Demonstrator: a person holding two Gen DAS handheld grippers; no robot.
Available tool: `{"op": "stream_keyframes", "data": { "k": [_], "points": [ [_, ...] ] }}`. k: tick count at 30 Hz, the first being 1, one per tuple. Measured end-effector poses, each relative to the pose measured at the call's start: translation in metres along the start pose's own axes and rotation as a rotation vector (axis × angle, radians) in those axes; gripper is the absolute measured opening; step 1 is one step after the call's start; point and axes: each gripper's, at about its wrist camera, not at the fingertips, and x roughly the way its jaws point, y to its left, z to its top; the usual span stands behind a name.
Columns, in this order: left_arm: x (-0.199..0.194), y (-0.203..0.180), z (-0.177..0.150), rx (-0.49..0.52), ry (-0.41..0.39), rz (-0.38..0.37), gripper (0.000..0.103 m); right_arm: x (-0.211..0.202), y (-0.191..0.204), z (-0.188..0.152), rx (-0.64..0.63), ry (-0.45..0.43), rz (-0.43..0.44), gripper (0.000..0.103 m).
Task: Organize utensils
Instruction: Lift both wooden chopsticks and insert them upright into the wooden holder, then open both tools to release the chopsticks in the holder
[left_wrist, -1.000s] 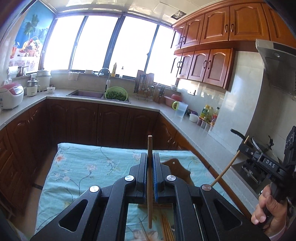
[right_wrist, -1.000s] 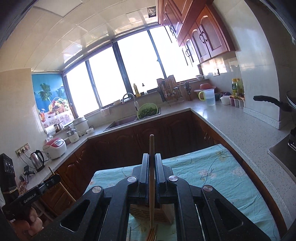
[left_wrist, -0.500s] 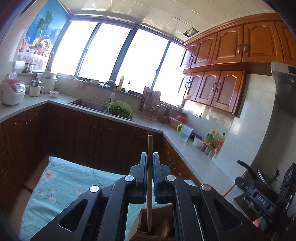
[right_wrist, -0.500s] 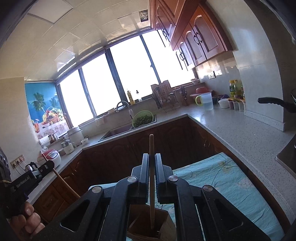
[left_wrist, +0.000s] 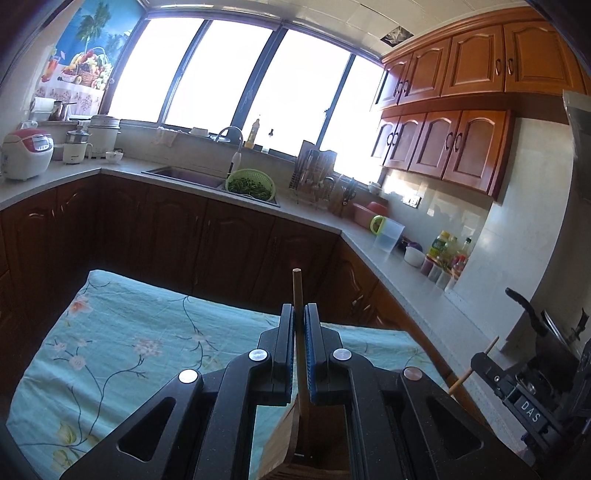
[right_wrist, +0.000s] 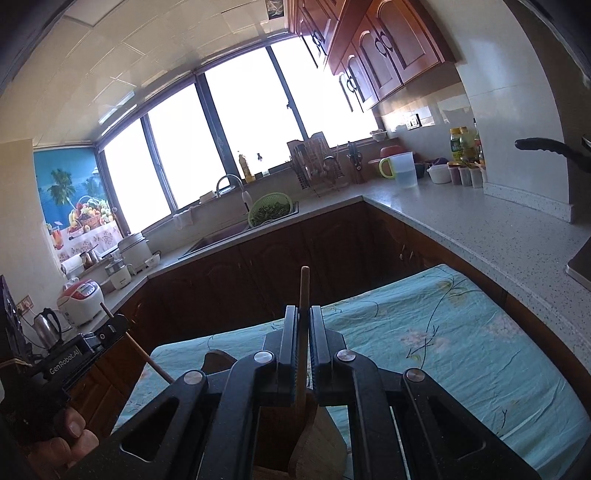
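My left gripper is shut on a wooden chopstick that stands upright between its pads, its lower end going down into a wooden utensil holder just below. My right gripper is shut on a second wooden chopstick, also upright, over the same holder. Each gripper shows at the edge of the other's view: the right one with its chopstick, the left one with its chopstick. The holder's inside is mostly hidden by the gripper bodies.
The holder stands on a table with a turquoise floral cloth. Dark wood cabinets and a grey counter wrap around behind. A sink with a green colander, a rice cooker, a jug and bottles sit on the counter.
Both grippers have moved forward and down over the holder, and the chopsticks' lower ends have gone into it. Both stay shut on their chopsticks.
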Motion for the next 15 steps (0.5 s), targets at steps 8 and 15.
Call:
{"op": "stream_keyframes", "data": {
  "k": [8, 15],
  "points": [
    [0.009, 0.0, 0.016, 0.006, 0.032, 0.004, 0.005, 0.001, -0.007, 0.004, 0.032, 0.02, -0.006, 0.006],
    [-0.007, 0.005, 0.028, 0.007, 0.058, 0.006, 0.011, 0.0, -0.01, 0.006, 0.05, 0.032, -0.006, 0.011]
  ]
}}
